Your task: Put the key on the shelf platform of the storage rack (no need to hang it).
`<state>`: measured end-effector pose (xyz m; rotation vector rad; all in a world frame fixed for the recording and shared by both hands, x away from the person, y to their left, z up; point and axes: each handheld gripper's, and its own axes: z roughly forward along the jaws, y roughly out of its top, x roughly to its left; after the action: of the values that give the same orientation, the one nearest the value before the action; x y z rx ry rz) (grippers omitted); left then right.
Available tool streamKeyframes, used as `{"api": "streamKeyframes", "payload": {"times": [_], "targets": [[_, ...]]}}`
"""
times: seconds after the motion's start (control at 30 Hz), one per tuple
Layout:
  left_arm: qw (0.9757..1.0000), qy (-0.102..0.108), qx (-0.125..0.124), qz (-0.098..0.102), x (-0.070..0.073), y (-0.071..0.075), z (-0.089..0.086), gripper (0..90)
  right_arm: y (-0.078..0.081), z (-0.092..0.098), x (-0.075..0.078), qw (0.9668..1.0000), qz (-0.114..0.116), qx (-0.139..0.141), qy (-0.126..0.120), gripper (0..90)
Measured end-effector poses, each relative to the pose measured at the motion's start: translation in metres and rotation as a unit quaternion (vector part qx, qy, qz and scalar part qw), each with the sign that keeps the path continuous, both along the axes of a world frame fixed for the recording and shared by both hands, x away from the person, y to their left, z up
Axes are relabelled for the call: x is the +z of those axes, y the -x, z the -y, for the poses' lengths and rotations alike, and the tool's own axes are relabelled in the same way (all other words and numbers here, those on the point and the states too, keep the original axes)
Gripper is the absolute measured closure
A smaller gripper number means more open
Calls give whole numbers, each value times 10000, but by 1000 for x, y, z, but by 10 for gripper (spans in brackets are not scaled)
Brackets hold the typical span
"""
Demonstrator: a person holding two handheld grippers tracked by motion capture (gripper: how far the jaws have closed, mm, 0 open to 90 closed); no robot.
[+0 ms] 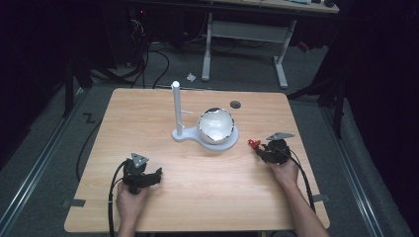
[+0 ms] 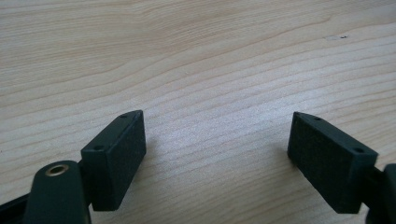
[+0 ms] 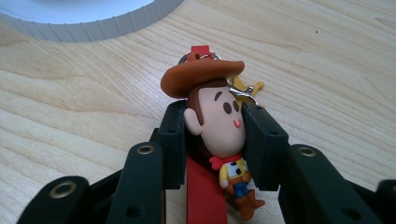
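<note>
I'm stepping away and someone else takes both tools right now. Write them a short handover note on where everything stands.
Right tool: shut on the cowboy keychain, its jaws pinching the figure's head; the red strap hangs between them. It sits low over the table, right of the white stand.
Left tool: open, holding nothing, low over bare wood at the near left.
White stand: mid-table, with an upright post and a bowl on its base.
Done: keychain picked up.
Left: probably hanging it on the post's small peg; it is not there yet.
</note>
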<state>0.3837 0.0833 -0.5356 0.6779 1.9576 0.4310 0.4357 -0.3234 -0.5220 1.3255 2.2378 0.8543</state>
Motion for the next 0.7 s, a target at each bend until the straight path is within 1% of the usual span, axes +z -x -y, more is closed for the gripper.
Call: {"api": "streamKeyframes", "payload": {"times": [0.07, 0.17, 0.2, 0.23, 0.3, 0.33, 0.37, 0.47, 0.63, 0.7], "targets": [[10000, -53, -56, 20, 0, 0, -1, 198, 0, 0, 0, 10000, 12, 5, 11, 639], [10000, -59, -68, 19, -1, 0, -1, 197, 1, 0, 0, 10000, 24, -15, 26, 642], [10000, -26, -41, 0, 0, 0, -1, 197, 1, -1, 0, 10000, 36, -11, 49, 643], [10000, -54, -59, 19, 0, 0, -1, 197, 1, -1, 1, 10000, 56, -8, 56, 644], [10000, -52, -55, 19, 0, 0, -1, 197, 2, 2, 5, 10000, 82, -22, -43, 645], [10000, -16, -37, -6, 0, 0, 0, 197, 3, 4, 7, 9999, 109, -51, -104, 646], [10000, -41, -51, 13, 0, 0, -1, 197, 4, 7, 10, 9997, 146, -69, -165, 646], [10000, -25, -44, -2, 0, 0, 0, 196, 7, 14, 17, 9988, 196, -136, -423, 647], [10000, -17, -36, -5, 0, 0, 0, 197, 13, 20, 30, 9982, 348, -86, -490, 649], [10000, -24, -41, -1, 0, 0, 0, 197, 16, 24, 34, 9974, 408, -140, -580, 649]]}}
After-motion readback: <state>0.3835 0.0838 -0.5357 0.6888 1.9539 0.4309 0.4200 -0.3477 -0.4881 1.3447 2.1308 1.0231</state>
